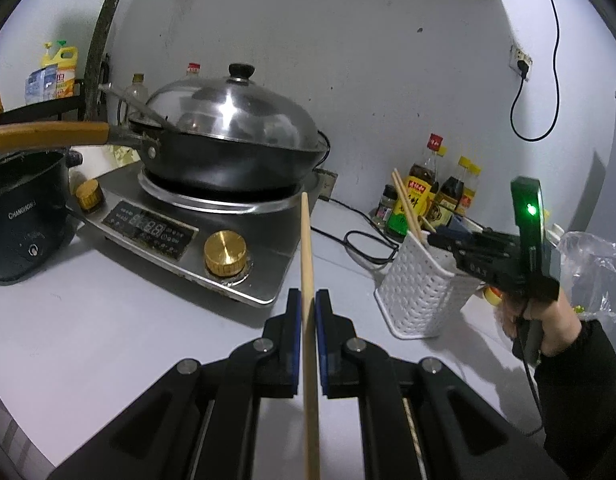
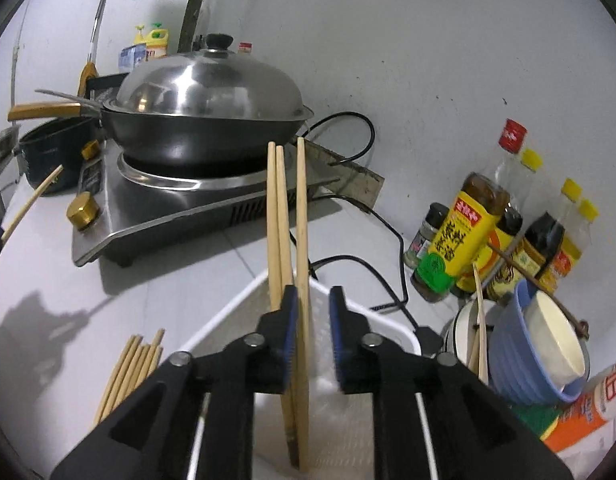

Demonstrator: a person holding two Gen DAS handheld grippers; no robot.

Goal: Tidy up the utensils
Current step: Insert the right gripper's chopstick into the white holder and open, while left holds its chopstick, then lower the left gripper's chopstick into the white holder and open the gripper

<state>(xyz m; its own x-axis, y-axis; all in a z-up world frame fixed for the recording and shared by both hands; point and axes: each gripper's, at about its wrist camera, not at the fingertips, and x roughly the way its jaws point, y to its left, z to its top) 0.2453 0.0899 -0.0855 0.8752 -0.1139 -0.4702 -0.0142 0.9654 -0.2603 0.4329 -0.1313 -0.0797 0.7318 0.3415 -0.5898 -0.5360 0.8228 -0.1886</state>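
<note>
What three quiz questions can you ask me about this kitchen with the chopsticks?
1. True or false: the wok has its lid on.
2. What does the left tool grip? A a spoon, B one chopstick, C a bottle.
3. Which container is the right tool hanging over?

Key: 1 true. 2 B. 3 the white basket, with chopsticks standing in it.
</note>
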